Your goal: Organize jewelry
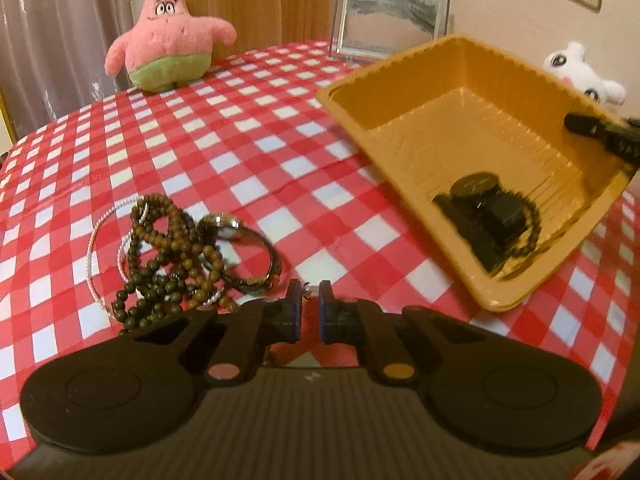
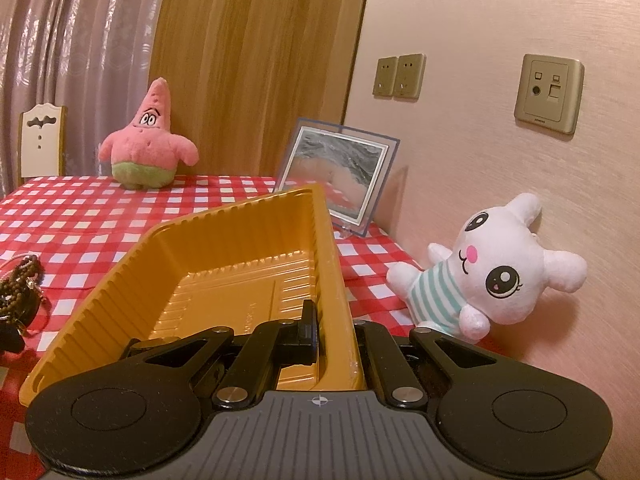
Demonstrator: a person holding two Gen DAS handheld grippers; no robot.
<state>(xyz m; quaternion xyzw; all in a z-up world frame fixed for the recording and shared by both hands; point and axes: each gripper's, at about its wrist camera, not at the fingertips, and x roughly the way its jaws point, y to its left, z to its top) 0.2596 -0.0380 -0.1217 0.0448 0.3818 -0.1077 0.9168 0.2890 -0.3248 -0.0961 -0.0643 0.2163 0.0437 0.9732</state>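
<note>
An orange plastic tray [image 1: 460, 92] hangs tilted over the table, with a dark watch and a black bead bracelet [image 1: 490, 216] slid into its low corner. My right gripper [image 2: 332, 320] is shut on the tray's [image 2: 224, 264] side wall; its black fingers [image 1: 596, 132] show at the tray's right rim. A heap of brown bead strands, a thin silver chain and a metal bangle [image 1: 180, 252] lies on the checked cloth. Just right of the heap my left gripper [image 1: 310, 300] points down, jaws a narrow gap apart. A tiny silver piece [image 1: 307, 290] sits between the tips without spanning the gap.
A red-and-white checked cloth [image 1: 248, 128] covers the table. A pink star plush [image 1: 168, 36] and a framed picture [image 1: 390, 20] stand at the back. A white plush [image 2: 492, 268] leans on the wall at right. A white chair back [image 2: 42, 140] rises behind the table's far left.
</note>
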